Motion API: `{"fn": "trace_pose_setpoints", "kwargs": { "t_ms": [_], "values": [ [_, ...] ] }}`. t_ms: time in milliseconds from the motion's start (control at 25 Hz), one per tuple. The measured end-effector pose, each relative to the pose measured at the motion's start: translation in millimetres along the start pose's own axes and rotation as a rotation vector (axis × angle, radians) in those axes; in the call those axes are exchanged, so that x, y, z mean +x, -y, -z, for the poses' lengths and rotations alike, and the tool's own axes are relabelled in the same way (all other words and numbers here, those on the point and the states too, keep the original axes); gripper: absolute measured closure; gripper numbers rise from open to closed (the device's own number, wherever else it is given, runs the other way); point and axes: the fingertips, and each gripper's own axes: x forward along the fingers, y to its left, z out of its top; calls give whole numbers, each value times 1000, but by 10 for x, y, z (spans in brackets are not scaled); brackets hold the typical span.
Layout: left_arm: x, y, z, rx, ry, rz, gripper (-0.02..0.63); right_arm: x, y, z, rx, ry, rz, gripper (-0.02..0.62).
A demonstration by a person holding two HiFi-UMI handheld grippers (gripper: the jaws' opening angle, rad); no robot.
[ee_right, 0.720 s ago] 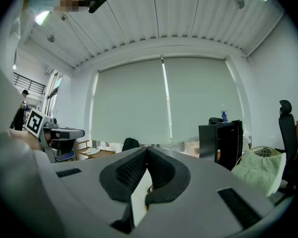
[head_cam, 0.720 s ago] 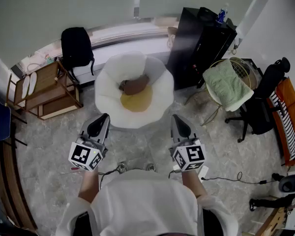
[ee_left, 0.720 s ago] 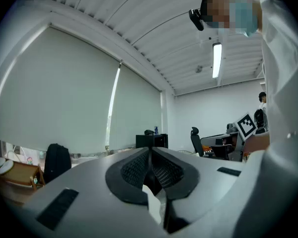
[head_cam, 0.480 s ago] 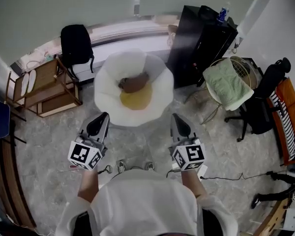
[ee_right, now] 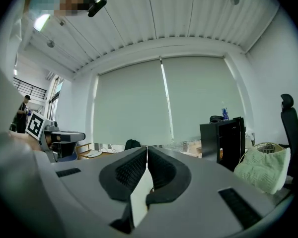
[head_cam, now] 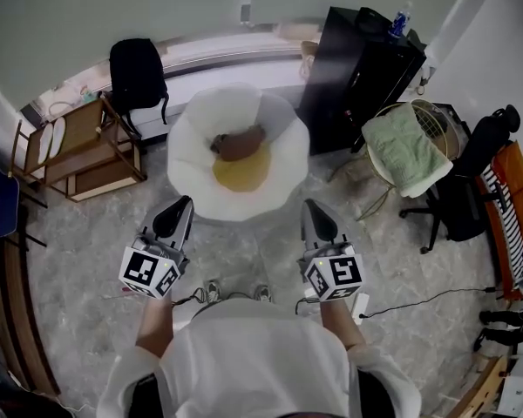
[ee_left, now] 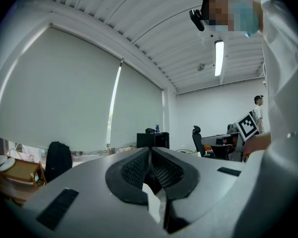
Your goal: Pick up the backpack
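A black backpack [head_cam: 137,74] leans upright against the low window ledge at the far left of the room, well ahead of both grippers; it shows small at the left in the left gripper view [ee_left: 58,159] and just over the jaws in the right gripper view [ee_right: 133,144]. My left gripper [head_cam: 184,202] is held level in front of me, shut with nothing between its jaws. My right gripper [head_cam: 307,205] sits level beside it, also shut and empty. Both are far short of the backpack.
A white round beanbag chair [head_cam: 200,138] with a brown and yellow cushion stands straight ahead. A wooden side table [head_cam: 78,151] is at the left, a black cabinet [head_cam: 353,77] at the back right, a wire basket with a green towel [head_cam: 403,151] and an office chair [head_cam: 471,177] at the right. A cable [head_cam: 418,301] lies on the floor.
The view has shifted slightly; the room's things sit a little lower and to the right in the head view. Both grippers keep their places and stay shut.
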Motion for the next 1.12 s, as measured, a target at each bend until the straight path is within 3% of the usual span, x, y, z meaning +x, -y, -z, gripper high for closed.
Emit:
{"fn": "trace_pose_setpoints", "kwargs": {
  "t_ms": [240,640,880,1120],
  "values": [
    [130,231,69,-4,-25,-9,563,-100,290,128,37,-22,0,566],
    [200,515,245,-39,-40,-94,563,-166,609,268,29,-54,-70,565],
    [294,340,238,-47,-39,-122,563,82,677,248,30,-51,-78,565],
    [512,-31,247,-71,-23,-87,563,474,534,201,21,-63,-63,565]
  ]
}}
